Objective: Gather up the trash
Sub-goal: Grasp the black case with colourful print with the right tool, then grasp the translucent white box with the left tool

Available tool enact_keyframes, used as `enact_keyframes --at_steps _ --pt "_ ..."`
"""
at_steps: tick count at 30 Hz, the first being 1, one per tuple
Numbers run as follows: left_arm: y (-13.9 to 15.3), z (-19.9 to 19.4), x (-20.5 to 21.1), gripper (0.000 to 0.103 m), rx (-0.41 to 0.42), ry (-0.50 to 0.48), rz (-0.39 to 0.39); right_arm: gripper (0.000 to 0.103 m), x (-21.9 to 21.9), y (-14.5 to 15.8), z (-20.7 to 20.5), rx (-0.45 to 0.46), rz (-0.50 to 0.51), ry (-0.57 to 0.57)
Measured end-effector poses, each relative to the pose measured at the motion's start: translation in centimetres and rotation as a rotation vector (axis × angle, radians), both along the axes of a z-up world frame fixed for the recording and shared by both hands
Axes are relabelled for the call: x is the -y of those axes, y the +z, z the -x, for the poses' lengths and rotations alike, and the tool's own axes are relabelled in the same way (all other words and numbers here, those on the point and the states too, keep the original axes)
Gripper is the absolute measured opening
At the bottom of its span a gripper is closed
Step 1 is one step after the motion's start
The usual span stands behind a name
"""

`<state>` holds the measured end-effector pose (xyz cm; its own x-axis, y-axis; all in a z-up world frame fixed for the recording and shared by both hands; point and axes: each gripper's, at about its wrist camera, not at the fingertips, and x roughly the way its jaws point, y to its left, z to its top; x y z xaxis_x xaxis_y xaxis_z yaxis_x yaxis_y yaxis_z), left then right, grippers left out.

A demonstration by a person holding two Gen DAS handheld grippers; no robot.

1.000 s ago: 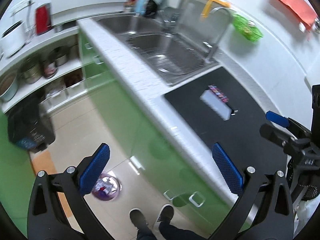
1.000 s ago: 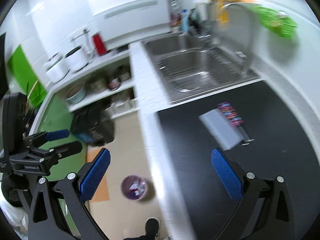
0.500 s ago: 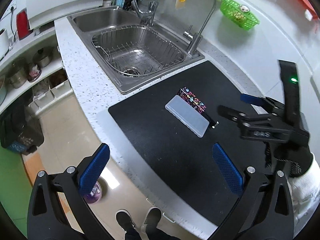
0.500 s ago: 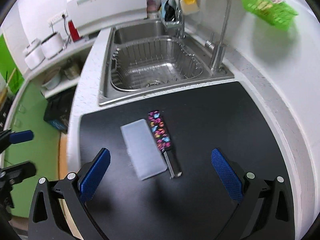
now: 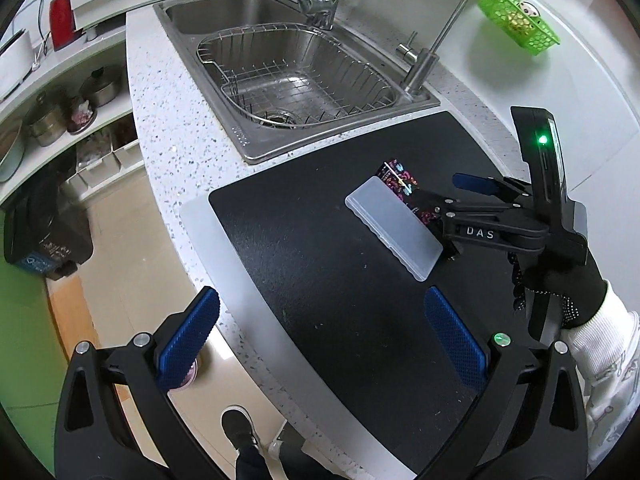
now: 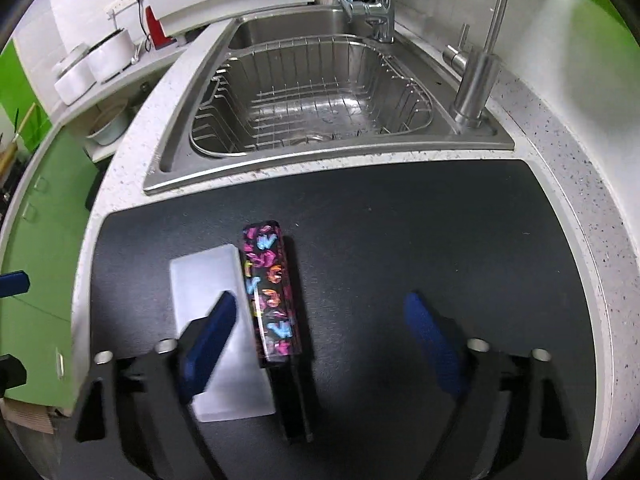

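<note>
Both hand-held grippers released | right [image 6: 316, 344] straddles patterned packet [image 6: 270, 296] | clear lid [image 6: 216, 320] touching | mat [image 6: 440, 240] bare rightward

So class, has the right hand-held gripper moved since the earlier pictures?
Yes. The right hand-held gripper has advanced toward the sink, now straddling the patterned bar.

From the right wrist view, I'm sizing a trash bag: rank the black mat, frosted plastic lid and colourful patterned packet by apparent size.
1. black mat
2. frosted plastic lid, nearer the camera edge, partly hidden
3. colourful patterned packet
</note>
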<state>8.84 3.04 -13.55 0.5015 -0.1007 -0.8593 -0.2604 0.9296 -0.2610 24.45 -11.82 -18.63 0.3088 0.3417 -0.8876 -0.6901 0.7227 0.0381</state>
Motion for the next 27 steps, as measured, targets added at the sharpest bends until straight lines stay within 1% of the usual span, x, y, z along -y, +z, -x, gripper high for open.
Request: enact_keyframes --at_steps 2,4,5,7,8,9,10,12,17,21,27 --pt "-0.1 -0.2 0.1 0.1 -0.003 0.002 0.002 0.074 0.0 -0.1 -0.1 -0.008 -0.003 0.008" --pt "-0.2 -0.4 0.2 0.1 -0.004 0.0 0.003 0.064 -0.3 -0.4 -0.2 -0.017 -0.001 0.023" --pt "-0.3 -0.5 0.3 0.1 -0.005 -0.001 0.004 0.062 -0.4 -0.6 -0.1 -0.021 0.005 0.034" --pt "-0.3 -0.6 0.5 0.1 -0.005 -0.004 0.003 0.046 -0.6 -1.0 -0.1 -0.026 0.015 0.042" --pt "-0.3 -0.6 0.5 0.1 -0.005 -0.007 0.003 0.04 -0.7 -1.0 -0.1 -0.03 0.014 0.04" --pt "-0.3 -0.7 0.6 0.1 -0.005 -0.007 0.002 0.03 -0.6 -1.0 -0.1 -0.023 0.018 0.034" --pt "-0.3 -0.7 0.7 0.1 -0.006 -0.009 0.002 0.022 -0.6 -1.0 -0.2 -0.025 0.015 0.031" --pt "-0.3 -0.8 0.7 0.1 -0.009 -0.01 0.007 0.022 -0.5 -1.0 -0.2 -0.037 0.009 0.031" --pt "-0.1 -1.5 1.6 0.1 -0.008 -0.021 0.009 0.022 0.6 0.1 -0.2 -0.023 -0.004 -0.001" --pt "-0.1 -2.7 2.9 0.1 -0.015 -0.027 0.008 0.022 2.4 1.3 0.0 -0.003 -0.003 -0.036" --pt "-1.9 -5.3 5.5 0.1 -0.053 0.003 0.013 0.022 6.0 2.3 0.2 0.01 -0.013 -0.087"
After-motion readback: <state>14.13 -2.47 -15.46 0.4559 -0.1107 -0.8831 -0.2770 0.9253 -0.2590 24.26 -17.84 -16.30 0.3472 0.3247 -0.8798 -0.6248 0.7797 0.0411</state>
